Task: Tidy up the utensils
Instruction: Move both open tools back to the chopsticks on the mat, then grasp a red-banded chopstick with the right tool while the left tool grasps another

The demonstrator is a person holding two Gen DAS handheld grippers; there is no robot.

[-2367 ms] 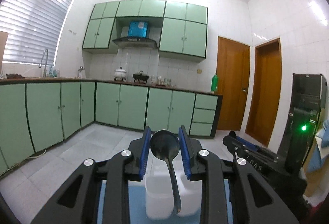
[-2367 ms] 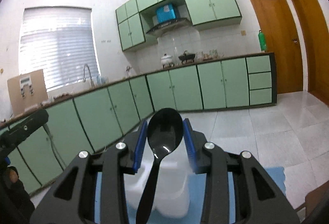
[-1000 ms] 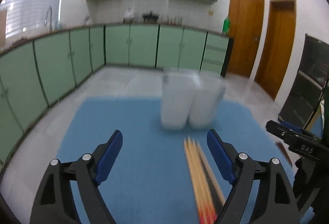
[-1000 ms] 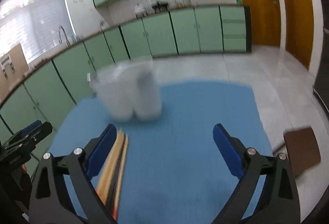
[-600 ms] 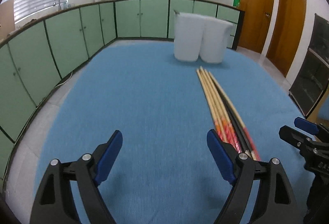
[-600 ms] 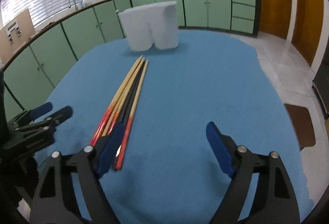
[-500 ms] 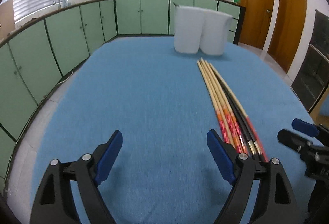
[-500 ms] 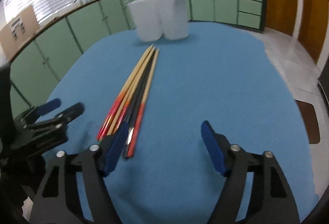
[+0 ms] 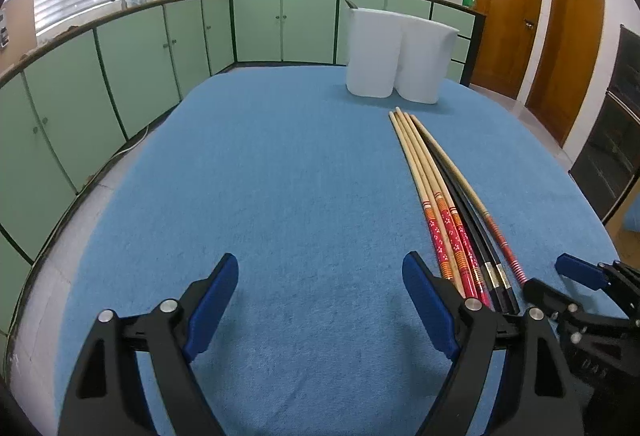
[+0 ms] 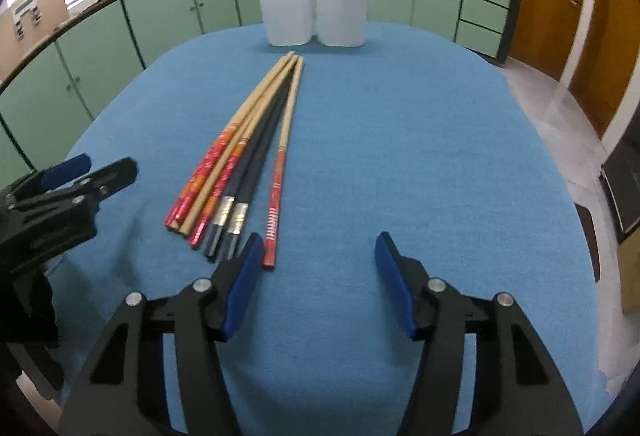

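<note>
Several chopsticks, wooden with red ends and two black ones, lie bundled on the blue cloth, tips toward a white two-compartment holder at the far edge. My left gripper is open and empty, low over the cloth just left of the chopsticks' near ends. My right gripper has its jaws closing with nothing between them; its left fingertip is beside the red-ended single chopstick. In the right wrist view the chopsticks point at the holder, and the left gripper shows at the left.
The cloth-covered table ends in rounded edges on all sides. Green cabinets run behind and to the left. Wooden doors and a dark appliance stand on the right. The right gripper sits close beside the left one.
Both grippers held black spoons over the holder, then came back empty and dipped toward the chopsticks' near ends. In the last half second the right jaws have narrowed.
</note>
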